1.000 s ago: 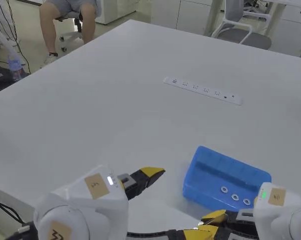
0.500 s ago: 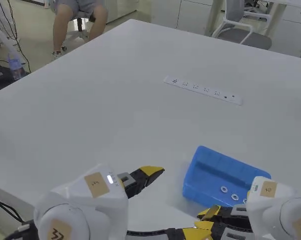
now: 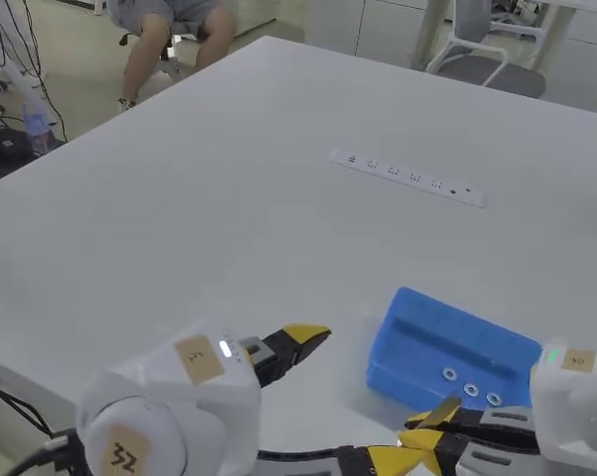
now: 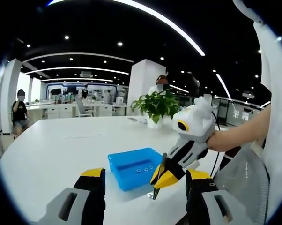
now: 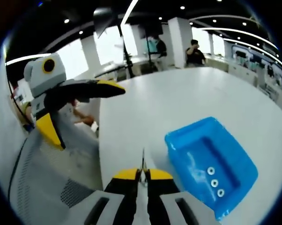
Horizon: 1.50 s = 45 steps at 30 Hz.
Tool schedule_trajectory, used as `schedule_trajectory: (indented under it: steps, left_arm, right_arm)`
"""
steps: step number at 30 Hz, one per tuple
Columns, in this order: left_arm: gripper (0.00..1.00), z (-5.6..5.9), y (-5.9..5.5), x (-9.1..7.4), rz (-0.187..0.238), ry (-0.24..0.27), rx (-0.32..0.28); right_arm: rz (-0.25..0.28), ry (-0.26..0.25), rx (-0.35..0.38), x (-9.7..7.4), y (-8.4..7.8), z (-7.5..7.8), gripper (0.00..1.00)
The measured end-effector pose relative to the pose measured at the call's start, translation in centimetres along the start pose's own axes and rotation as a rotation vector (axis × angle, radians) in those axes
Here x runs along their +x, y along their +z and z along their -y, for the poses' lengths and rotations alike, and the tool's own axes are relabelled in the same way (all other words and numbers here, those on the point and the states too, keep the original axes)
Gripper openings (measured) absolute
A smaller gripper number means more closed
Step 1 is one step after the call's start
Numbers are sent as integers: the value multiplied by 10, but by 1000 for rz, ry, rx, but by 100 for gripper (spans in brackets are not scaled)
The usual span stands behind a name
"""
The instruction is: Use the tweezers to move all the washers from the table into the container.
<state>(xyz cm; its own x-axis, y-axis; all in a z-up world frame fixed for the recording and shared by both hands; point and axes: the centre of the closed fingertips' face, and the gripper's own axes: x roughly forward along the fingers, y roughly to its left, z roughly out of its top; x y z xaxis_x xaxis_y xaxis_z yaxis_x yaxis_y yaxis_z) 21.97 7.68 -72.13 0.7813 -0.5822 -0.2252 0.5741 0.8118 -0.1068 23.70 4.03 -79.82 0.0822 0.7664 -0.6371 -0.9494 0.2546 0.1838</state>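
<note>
Container (image 3: 427, 327) sits on the table (image 3: 229, 198). The right gripper (image 5: 142, 174), which hung over its near corner half a second ago, has pulled back to the right with jaws clamped on the tweezers (image 5: 142, 161). The left gripper (image 3: 300, 339) idles beside the container, jaws apart. Three washers (image 3: 471, 388) lie in a row inside, same count as before, so a drop is probably just done and the task looks near finished.

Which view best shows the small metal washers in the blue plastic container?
The right gripper view: it looks down into the blue plastic container, three small metal washers in a clear row. The head view shows the three too, smaller; the left gripper view shows them tiny.
</note>
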Motion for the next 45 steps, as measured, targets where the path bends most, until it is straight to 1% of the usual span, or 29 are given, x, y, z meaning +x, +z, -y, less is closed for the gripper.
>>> schedule_trajectory:
  steps: [1,4,7,9,12,16,20,25,28,31,40,45]
  left_arm:
    - [70,0,0,0,2,-1,2]
    - [70,1,0,0,-2,-3,4]
    - [69,1,-1,1,-4,-4,3]
    - [69,1,0,1,-3,-5,3]
    - [69,1,-1,1,-6,-6,3]
    - [69,1,-1,1,-9,-5,3]
    - [69,1,-1,1,-9,-4,3]
    - [69,1,-2,1,-12,-6,0]
    - [69,0,-2,1,-12,-5,1]
    - [69,0,-2,1,-11,-2,-1]
    - [69,-1,-3,1,-16,-2,1]
    - [69,-1,-4,1,-20,0,1]
  right_arm:
    - [1,-3,1,-2,3,1,3]
    - [29,-14,8,-13,17,6,3]
    - [64,-26,19,-22,33,14,3]
    - [76,-39,12,-27,40,20,3]
    - [94,-59,4,-33,49,29,3]
    - [100,-83,4,-35,54,41,3]
    - [93,-113,17,-32,54,53,3]
    - [61,-178,56,-26,47,76,3]
    - [54,-190,90,-22,45,84,3]
    - [49,-190,104,-17,43,90,3]
    - [3,-182,95,4,31,104,3]
    - [-13,-185,96,10,26,107,3]
